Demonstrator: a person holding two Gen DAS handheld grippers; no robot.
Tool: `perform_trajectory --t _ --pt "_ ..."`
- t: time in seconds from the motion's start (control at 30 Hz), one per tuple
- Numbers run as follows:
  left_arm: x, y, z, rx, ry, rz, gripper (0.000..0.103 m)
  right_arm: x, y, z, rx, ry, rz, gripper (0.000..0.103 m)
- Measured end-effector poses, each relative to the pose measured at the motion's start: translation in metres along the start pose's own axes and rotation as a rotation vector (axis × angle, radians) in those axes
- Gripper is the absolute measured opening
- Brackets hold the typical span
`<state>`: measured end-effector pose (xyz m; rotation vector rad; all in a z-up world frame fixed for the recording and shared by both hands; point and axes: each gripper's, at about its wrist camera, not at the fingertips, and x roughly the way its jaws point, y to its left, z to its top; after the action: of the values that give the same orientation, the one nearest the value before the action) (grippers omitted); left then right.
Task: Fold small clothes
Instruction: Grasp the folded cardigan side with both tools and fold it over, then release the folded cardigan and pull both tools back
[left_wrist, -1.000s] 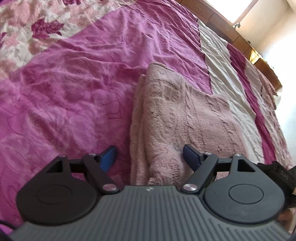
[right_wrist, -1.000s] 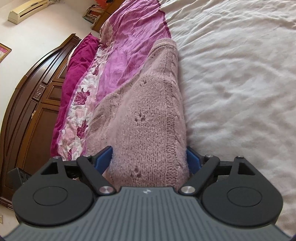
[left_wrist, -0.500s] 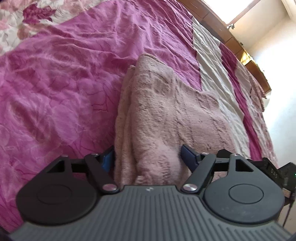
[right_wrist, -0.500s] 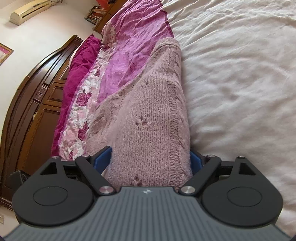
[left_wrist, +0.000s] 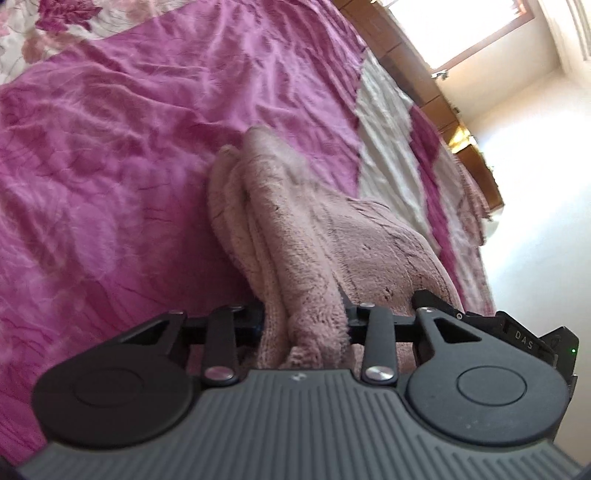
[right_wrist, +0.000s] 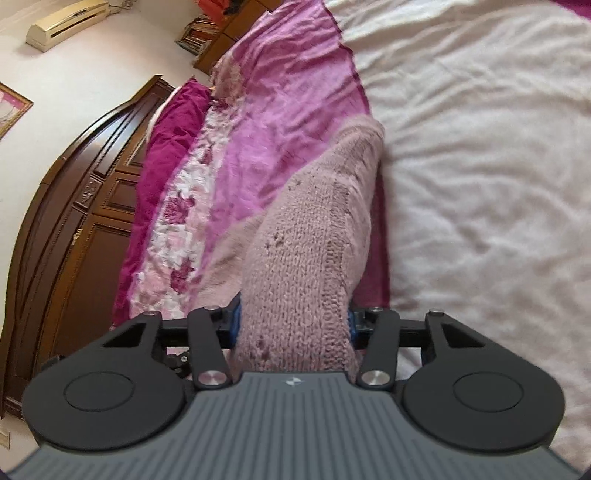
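Right now the pink knit sweater (left_wrist: 325, 236) lies bunched on the magenta bedspread (left_wrist: 129, 147), each end pinched: the left gripper (left_wrist: 304, 321) clenches its folded layers, and the right gripper (right_wrist: 293, 325) clamps the other edge (right_wrist: 314, 236). Beside it spreads a white sheet (right_wrist: 480, 147). Further off stand a dark wooden headboard (right_wrist: 74, 192) and a wall air conditioner (right_wrist: 66, 22).

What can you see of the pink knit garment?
The pink knit garment is a dusty-pink, chunky knit with small openwork holes, folded into several layers. It lies on the bedspread, its near end bunched and lifted. The left gripper and right gripper are each shut on a near corner; the far end rests on the bed.
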<state>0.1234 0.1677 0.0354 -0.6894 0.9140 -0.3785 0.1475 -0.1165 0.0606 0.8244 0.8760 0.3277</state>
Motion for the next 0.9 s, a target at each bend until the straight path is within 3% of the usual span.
perform_trajectory --t 0.2,0.37,0.6,0.77,0.9 --pt "-0.006 -0.026 -0.021 0.018 0.013 -0.069 0.036 -0.054 0.012 0.005 -0.052 -0.042 0.0 0.053" --pt "-0.008 -0.05 -0.06 0.061 0.042 -0.08 0.036 -0.105 -0.002 -0.019 -0.061 -0.07 -0.024 0.053" --pt "-0.005 -0.071 -0.113 0.192 0.084 0.007 0.037 -0.153 -0.031 -0.064 -0.119 -0.061 -0.095 0.053" --pt "0.004 -0.066 -0.134 0.25 0.099 0.116 0.04 -0.149 -0.066 -0.088 -0.103 -0.017 -0.165 0.055" --pt "0.004 -0.066 -0.136 0.284 0.088 0.149 0.047 -0.144 -0.088 -0.104 -0.085 -0.018 -0.188 0.061"
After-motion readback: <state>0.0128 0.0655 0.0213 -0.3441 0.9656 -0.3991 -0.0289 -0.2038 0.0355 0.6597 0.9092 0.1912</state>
